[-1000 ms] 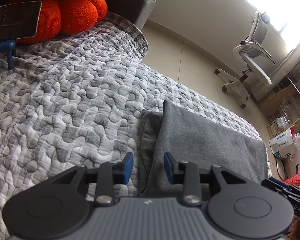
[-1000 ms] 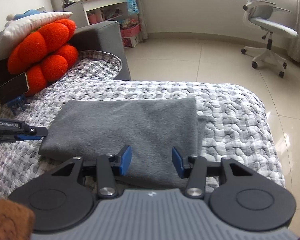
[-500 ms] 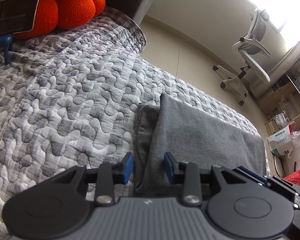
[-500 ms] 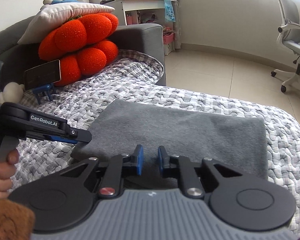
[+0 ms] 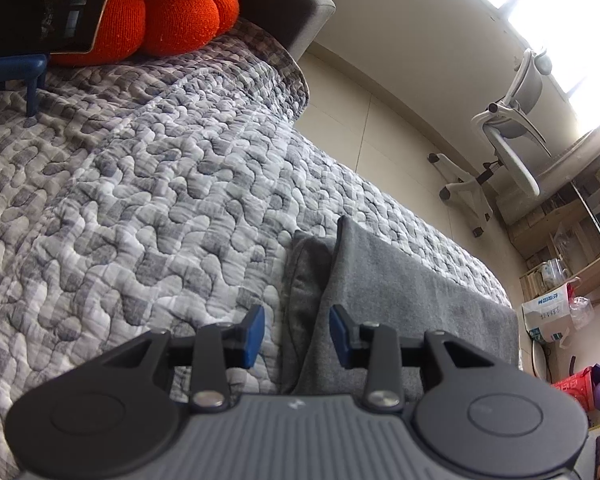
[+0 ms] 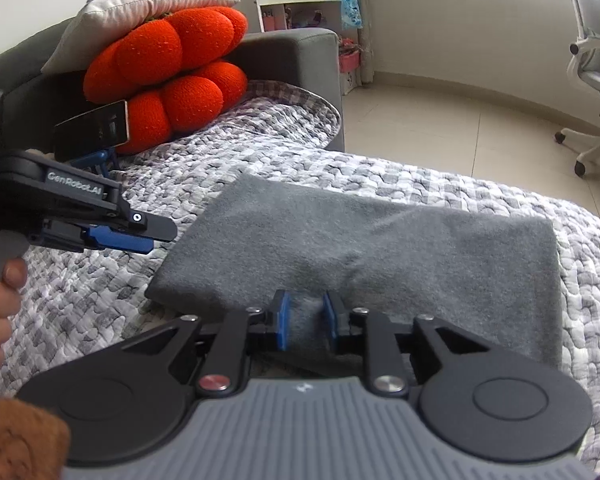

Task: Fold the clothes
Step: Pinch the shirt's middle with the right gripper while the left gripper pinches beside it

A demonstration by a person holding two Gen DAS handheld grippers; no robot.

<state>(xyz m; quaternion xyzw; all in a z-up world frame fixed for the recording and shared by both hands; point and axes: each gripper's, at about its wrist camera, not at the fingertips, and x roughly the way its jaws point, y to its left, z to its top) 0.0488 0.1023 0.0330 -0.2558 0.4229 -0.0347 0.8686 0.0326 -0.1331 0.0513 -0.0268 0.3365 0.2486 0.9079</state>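
Left wrist view: the grey garment (image 5: pixel 400 300) lies folded on the quilted bed cover (image 5: pixel 140 208). The left tongs (image 5: pixel 296 334) stand spread above its end edge, pinching nothing.

Right wrist view: the right tongs (image 6: pixel 304 322) are opening, with a raised tuft of the near edge between the pads. The cloth (image 6: pixel 360 248) looks soft, light and limp; I would take it at the corners.
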